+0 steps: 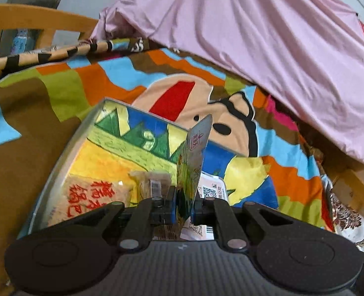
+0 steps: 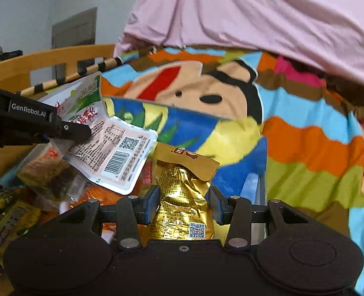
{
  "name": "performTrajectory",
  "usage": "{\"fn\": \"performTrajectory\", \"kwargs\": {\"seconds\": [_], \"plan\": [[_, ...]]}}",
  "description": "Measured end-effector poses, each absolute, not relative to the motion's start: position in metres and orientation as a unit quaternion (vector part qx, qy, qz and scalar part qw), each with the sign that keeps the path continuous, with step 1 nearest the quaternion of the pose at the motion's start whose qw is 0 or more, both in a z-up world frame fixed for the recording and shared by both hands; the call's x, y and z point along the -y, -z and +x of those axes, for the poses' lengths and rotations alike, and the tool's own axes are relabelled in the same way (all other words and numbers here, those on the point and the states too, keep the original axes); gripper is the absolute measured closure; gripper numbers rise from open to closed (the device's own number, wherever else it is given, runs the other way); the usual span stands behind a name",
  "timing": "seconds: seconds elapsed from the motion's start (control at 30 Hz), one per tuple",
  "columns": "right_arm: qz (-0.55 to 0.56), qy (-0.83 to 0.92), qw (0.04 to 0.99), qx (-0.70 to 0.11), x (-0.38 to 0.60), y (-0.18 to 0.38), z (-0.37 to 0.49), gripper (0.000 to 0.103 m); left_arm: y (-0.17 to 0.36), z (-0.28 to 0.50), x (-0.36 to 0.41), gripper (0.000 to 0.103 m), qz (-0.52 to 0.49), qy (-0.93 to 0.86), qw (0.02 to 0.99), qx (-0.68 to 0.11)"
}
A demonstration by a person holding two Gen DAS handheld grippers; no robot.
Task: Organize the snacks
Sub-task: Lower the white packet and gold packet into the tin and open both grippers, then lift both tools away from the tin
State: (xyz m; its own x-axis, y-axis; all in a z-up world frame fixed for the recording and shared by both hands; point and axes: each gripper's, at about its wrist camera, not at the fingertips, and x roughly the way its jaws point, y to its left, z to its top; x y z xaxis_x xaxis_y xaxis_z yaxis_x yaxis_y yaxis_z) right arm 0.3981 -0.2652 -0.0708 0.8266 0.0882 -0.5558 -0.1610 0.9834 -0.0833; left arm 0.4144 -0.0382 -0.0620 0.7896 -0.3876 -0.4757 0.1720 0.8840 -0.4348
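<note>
In the left wrist view my left gripper [image 1: 184,208] is shut on a flat white and green snack packet [image 1: 194,153], which stands edge-on between the pads. Under it is a clear-walled box [image 1: 66,153] holding a packet with red characters [image 1: 93,197] and a small pale packet [image 1: 152,185]. In the right wrist view my right gripper [image 2: 184,207] is shut on a gold foil packet [image 2: 182,187] that sticks up over the box's far rim [image 2: 182,109]. The left gripper [image 2: 80,133] shows at the left there, holding the white packet [image 2: 117,153] above the box.
A cartoon-print blanket [image 1: 293,172] covers the bed. A pink cloth [image 1: 256,37] hangs over the back and right. A wooden rail [image 2: 46,59] and a striped stick [image 1: 46,54] run along the far left. Several loose snack packets [image 2: 9,222] lie at lower left.
</note>
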Motion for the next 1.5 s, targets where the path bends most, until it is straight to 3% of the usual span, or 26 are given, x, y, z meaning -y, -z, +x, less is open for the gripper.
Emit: {"fn": "performTrajectory", "kwargs": {"seconds": [0.23,0.3,0.37,0.43,0.57,1.07,1.5], "plan": [[-0.060,-0.064,0.945,-0.315,0.264,0.084,0.407,0.053,0.071,0.417,0.042,0.088,-0.166,0.124,0.928,-0.310],[-0.066,-0.065,0.944,-0.315,0.261,0.085,0.405,0.050,0.071,0.416,0.041,0.077,-0.157,0.115,0.928,-0.317],[-0.069,-0.067,0.945,-0.311,0.259,0.084,0.404,0.045,0.071,0.413,0.040,0.051,-0.153,0.109,0.930,-0.317],[-0.067,-0.067,0.947,-0.306,0.259,0.081,0.402,0.036,0.069,0.409,0.039,0.038,-0.152,0.101,0.932,-0.313],[-0.057,-0.063,0.951,-0.298,0.262,0.075,0.399,0.033,0.059,0.401,0.039,0.018,-0.143,0.090,0.937,-0.305],[-0.025,-0.065,0.969,-0.237,0.270,0.030,0.367,0.015,0.017,0.357,0.025,0.001,-0.115,0.057,0.956,-0.263],[-0.037,-0.100,0.975,-0.196,0.258,-0.004,0.308,0.003,-0.006,0.283,0.007,0.001,-0.110,0.037,0.967,-0.227]]}}
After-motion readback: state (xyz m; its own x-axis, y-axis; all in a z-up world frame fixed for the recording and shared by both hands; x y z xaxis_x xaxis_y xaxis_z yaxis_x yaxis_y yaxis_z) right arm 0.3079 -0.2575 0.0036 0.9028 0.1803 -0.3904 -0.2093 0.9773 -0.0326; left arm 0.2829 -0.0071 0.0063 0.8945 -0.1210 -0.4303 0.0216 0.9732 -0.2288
